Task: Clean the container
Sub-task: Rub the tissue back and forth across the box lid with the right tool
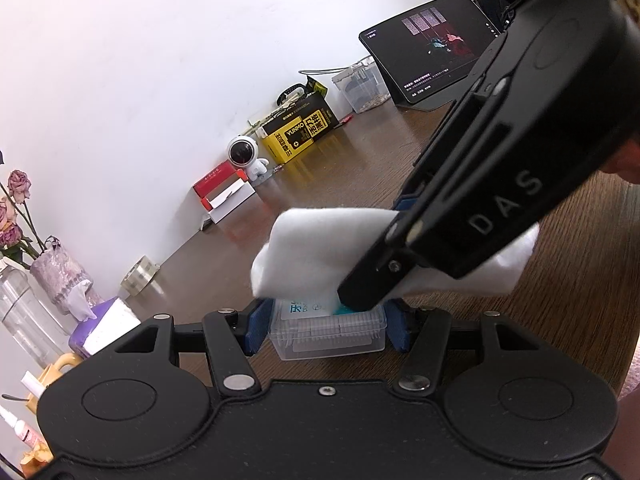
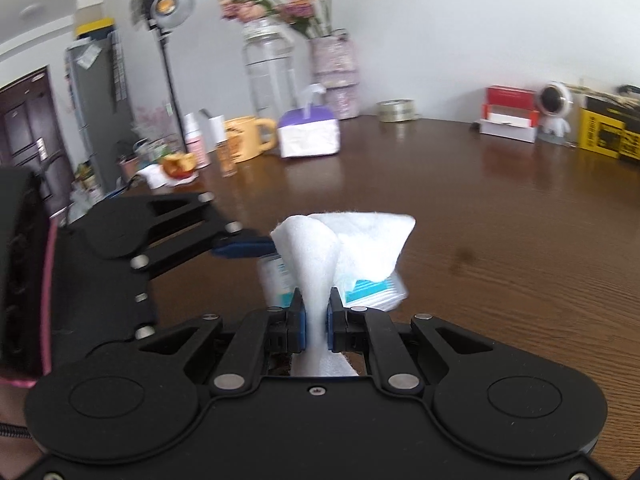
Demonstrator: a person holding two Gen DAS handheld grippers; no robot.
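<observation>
Two grippers busy: left gripper clamps the box by its short ends, blue pads touching both sides, at 6 o'clock in the left view on the table. Right gripper is pinched tight on a white wipe, which drapes over the box top from 12 o'clock. Judging by contact, wiping is under way on the lid; how much is already cleaned cannot be told, no dirt visible either way. Box sides and its underside are hidden by pads and wipe.
</observation>
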